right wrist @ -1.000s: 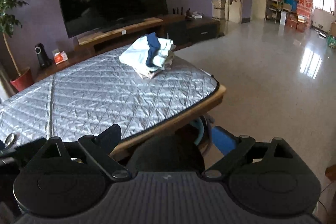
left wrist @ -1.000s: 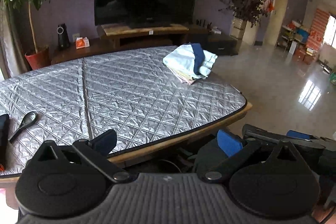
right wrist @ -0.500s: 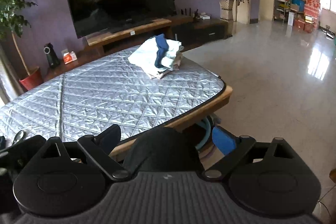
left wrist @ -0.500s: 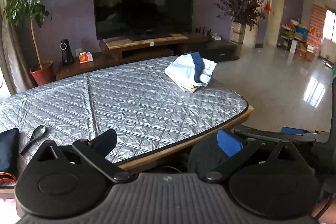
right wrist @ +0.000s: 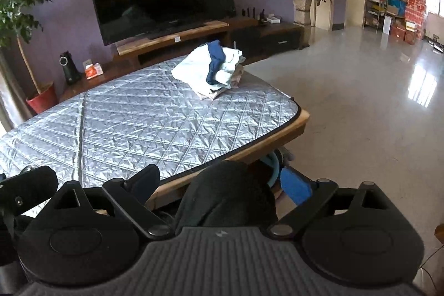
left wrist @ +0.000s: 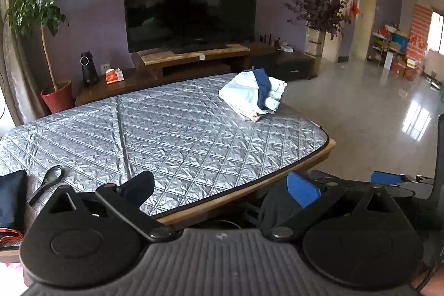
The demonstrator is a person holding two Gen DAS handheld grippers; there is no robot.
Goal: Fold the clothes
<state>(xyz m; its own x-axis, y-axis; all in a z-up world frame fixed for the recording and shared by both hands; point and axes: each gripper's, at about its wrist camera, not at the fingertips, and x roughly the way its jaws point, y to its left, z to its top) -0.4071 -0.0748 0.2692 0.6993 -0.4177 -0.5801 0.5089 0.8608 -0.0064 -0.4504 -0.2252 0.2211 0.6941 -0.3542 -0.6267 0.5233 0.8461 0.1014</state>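
Both cameras higher than before; left gripper, right gripper jaws apart, empty.

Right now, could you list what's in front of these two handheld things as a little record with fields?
surface: table with silver quilted cover
clothes: folded pile, pale with a dark blue piece, at the far right end
left gripper: fingers open, empty, at the near edge
right gripper: fingers open, empty
other items: scissors near left
backdrop: television
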